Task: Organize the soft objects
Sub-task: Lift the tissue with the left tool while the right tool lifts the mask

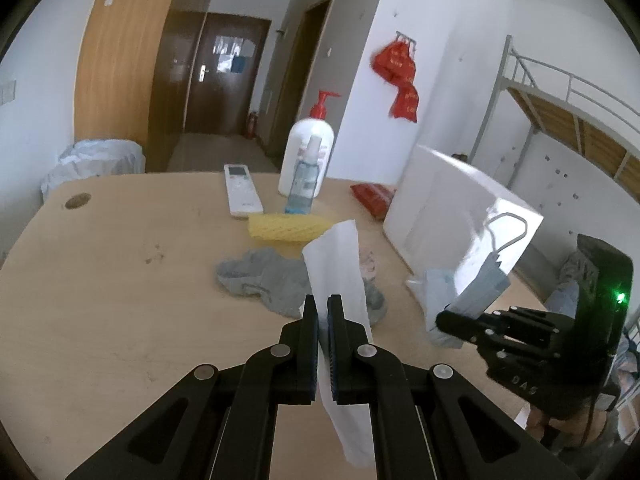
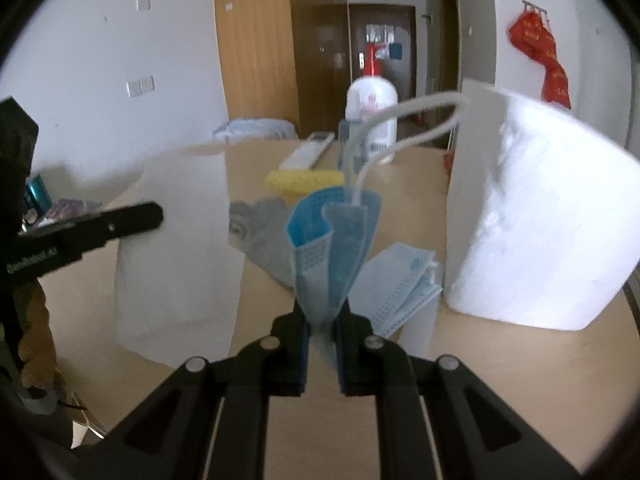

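Where the left wrist camera looks down its own fingers, the left tongs [image 1: 323,312] are pressed together on a white tissue [image 1: 335,276], which stands up above the pads and also hangs down below them, clear of the desk [image 1: 120,280]. Off to the right in that same view, the right tongs [image 1: 450,317] are clamped on a blue face mask [image 1: 482,286] whose ear loop arches up in front of a white foam box [image 1: 452,208]. From the right wrist camera the grip is plainer: the right tongs' pads pinch the bunched lower end of the mask, and its pleats fan out above them with the white loop curving overhead. A second face mask [image 2: 400,284] lies flat on the desk just beside the foam box, possibly resting on something white, though the blur makes that hard to confirm. Behind the tissue a grey cloth [image 1: 264,276] lies crumpled on the desk, with a yellow mesh piece [image 1: 288,229] beyond it, then a white remote [image 1: 241,191], a small spray bottle [image 1: 304,184] and a white pump bottle [image 1: 308,148].
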A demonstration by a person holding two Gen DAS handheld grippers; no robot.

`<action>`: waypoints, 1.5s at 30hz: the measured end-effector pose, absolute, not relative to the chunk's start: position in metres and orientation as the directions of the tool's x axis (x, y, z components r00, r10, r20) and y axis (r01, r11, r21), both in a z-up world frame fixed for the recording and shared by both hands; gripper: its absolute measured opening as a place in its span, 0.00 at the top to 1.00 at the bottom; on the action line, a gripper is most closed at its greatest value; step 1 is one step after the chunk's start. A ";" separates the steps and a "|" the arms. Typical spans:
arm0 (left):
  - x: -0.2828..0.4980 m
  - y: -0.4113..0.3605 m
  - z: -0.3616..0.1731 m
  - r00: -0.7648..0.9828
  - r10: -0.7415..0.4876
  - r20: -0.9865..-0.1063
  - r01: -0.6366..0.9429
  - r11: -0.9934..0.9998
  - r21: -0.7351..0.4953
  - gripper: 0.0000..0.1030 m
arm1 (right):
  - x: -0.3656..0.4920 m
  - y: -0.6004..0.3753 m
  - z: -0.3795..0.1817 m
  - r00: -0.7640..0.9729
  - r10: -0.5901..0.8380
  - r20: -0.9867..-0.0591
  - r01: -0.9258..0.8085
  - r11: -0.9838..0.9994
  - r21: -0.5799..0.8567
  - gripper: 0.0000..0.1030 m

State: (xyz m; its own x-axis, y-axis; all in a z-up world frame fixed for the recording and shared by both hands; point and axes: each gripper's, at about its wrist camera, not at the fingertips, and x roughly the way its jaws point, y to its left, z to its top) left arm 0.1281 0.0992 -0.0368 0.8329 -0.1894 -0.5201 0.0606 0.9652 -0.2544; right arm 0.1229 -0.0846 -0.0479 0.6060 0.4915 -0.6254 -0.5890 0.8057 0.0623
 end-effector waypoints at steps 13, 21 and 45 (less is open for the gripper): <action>0.087 0.075 0.016 0.892 -0.175 -0.416 0.098 0.975 -0.200 0.96 | 0.081 -0.110 0.011 0.672 0.569 -0.473 -0.604 0.791 0.093 0.86; 0.058 0.057 0.041 0.920 -0.171 -0.354 0.123 0.980 -0.155 0.96 | 0.070 -0.115 0.028 0.705 0.586 -0.400 -0.604 0.791 0.095 0.86; 0.054 -0.028 0.068 0.897 -0.326 -0.297 0.314 0.945 -0.090 0.96 | 0.033 -0.182 0.046 0.856 0.430 -0.287 -0.430 0.900 0.067 0.86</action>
